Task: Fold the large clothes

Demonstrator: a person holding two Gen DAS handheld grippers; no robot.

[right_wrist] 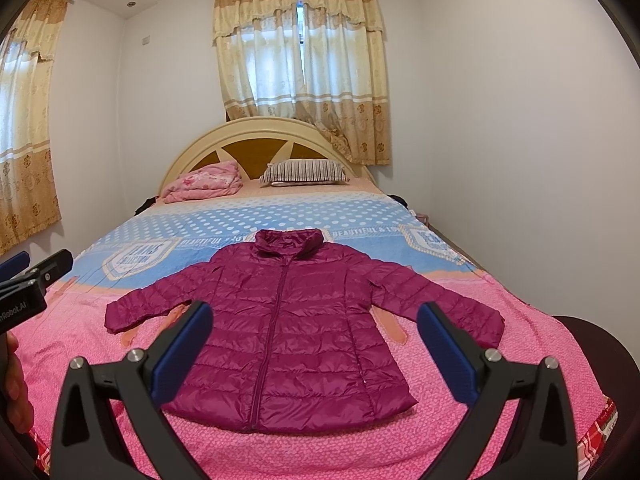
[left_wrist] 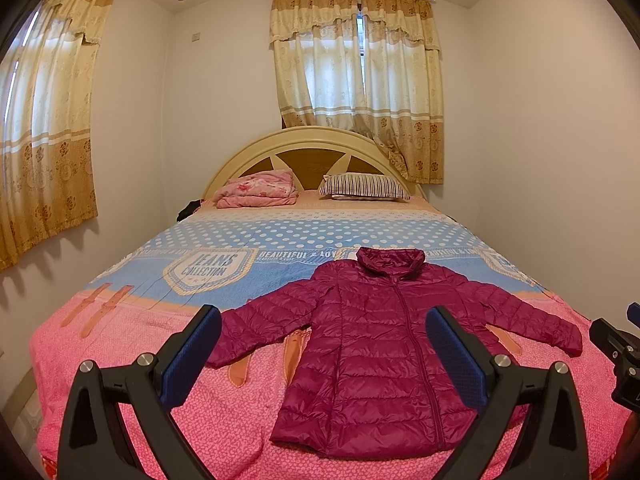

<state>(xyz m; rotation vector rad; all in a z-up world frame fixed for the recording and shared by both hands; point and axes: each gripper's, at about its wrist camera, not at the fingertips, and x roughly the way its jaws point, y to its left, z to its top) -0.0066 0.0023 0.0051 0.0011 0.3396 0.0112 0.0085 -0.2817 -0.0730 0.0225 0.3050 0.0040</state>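
A magenta quilted puffer jacket (left_wrist: 380,344) lies flat on the bed, zipped, front up, hood toward the headboard, both sleeves spread out. It also shows in the right wrist view (right_wrist: 296,332). My left gripper (left_wrist: 324,340) is open and empty, held above the foot of the bed in front of the jacket's hem. My right gripper (right_wrist: 316,332) is open and empty, also above the hem. The right gripper shows at the right edge of the left wrist view (left_wrist: 618,344); the left gripper shows at the left edge of the right wrist view (right_wrist: 32,276).
The bed (left_wrist: 120,344) has a pink and blue printed cover. A folded pink quilt (left_wrist: 256,190) and a striped pillow (left_wrist: 364,187) lie by the curved headboard (left_wrist: 316,140). White walls stand close on both sides; curtained windows (left_wrist: 356,72) are behind and left.
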